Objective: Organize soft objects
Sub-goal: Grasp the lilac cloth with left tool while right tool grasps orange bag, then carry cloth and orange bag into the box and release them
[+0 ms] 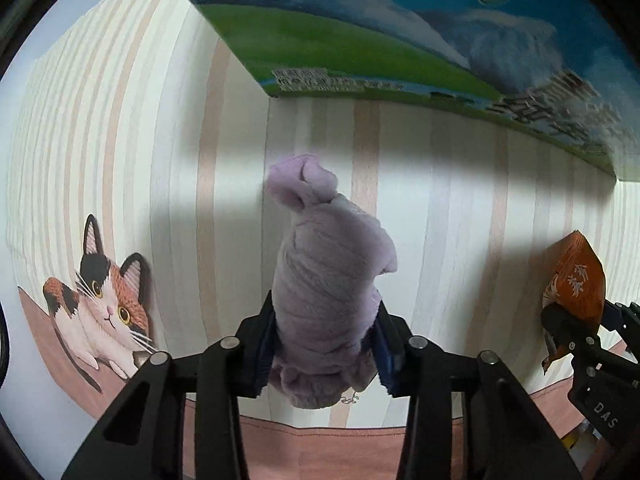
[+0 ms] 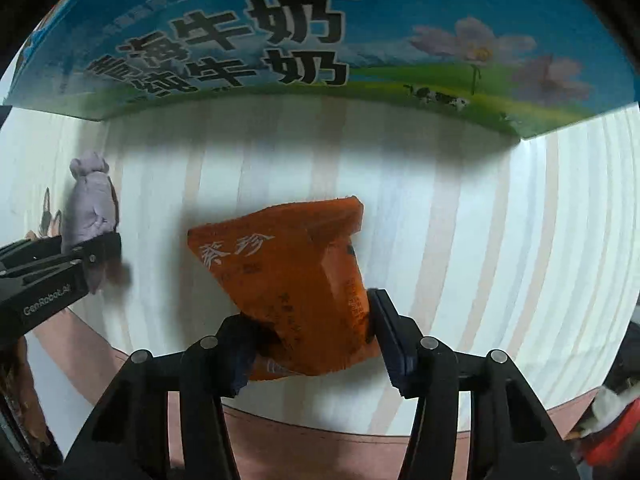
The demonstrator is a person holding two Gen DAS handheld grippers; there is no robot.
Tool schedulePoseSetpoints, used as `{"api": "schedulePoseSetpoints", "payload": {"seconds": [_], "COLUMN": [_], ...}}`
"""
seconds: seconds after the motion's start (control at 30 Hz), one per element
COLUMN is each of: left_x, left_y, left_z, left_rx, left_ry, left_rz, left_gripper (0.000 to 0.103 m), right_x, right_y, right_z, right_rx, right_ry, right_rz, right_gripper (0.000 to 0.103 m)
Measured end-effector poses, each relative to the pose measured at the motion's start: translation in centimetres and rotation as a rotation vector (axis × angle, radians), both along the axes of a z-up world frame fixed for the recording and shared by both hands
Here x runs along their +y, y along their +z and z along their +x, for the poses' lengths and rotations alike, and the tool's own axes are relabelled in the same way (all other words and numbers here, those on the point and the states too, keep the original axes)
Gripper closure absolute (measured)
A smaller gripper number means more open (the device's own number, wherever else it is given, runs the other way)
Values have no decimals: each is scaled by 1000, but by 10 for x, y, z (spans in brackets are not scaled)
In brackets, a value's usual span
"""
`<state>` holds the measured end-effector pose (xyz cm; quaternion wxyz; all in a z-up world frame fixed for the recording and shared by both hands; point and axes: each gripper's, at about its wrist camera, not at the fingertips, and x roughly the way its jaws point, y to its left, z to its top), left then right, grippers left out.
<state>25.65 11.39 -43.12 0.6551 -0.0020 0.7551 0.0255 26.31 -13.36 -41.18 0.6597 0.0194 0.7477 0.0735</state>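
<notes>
Both hands loaded over the striped tablecloth [image 1: 120, 128], w/ the milk carton box [image 2: 280, 40] standing along the table's far edge. My left gripper [image 1: 324, 344] has its fingers pinching the lilac plush toy [image 1: 332, 264] at its near end, squeezing the pile inward; the rest of the toy points away toward the box, just short of it. My right gripper [image 2: 312, 336] pinches the orange snack pouch [image 2: 292, 280] by its lower part, the film creasing between the pads. Each grip sits low on the item, prob. so the soft body stays clear of the fingers and can be carried w/o slipping. Printed cat [image 1: 100, 312] on the cloth sits toward the table's left edge. Judging by the layout, the box may be where both go.
</notes>
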Motion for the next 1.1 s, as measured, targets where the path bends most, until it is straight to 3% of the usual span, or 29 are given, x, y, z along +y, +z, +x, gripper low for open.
{"api": "schedulePoseSetpoints", "payload": {"seconds": [0.17, 0.33, 0.5, 0.6, 0.77, 0.93, 1.1], "left_x": [-8, -20, -20, -23, -33, -40, -36], "left_y": [25, 101, 182, 216, 226, 190, 151], "left_z": [-22, -34, 20, 74, 158, 228, 262], "left_rx": [-30, -126, -251, -330, -316, -206, -102], "left_ry": [-17, -80, -143, -187, -209, -240, -230], "left_rz": [-35, -118, -124, -41, 25, 102, 130], "left_gripper": [69, 69, 69, 69, 69, 69, 69], "right_x": [10, 6, 0, 5, 22, 46, 59], "right_y": [26, 85, 154, 183, 189, 162, 125], "right_z": [-14, -19, 11, 47, 114, 144, 163], "right_rx": [-11, -65, -165, -241, -263, -191, -118], "right_ry": [-19, -32, -85, -105, -157, -217, -256], "right_rz": [63, 199, 323, 334, 370, 399, 400], "right_gripper": [49, 49, 49, 49, 49, 49, 49]}}
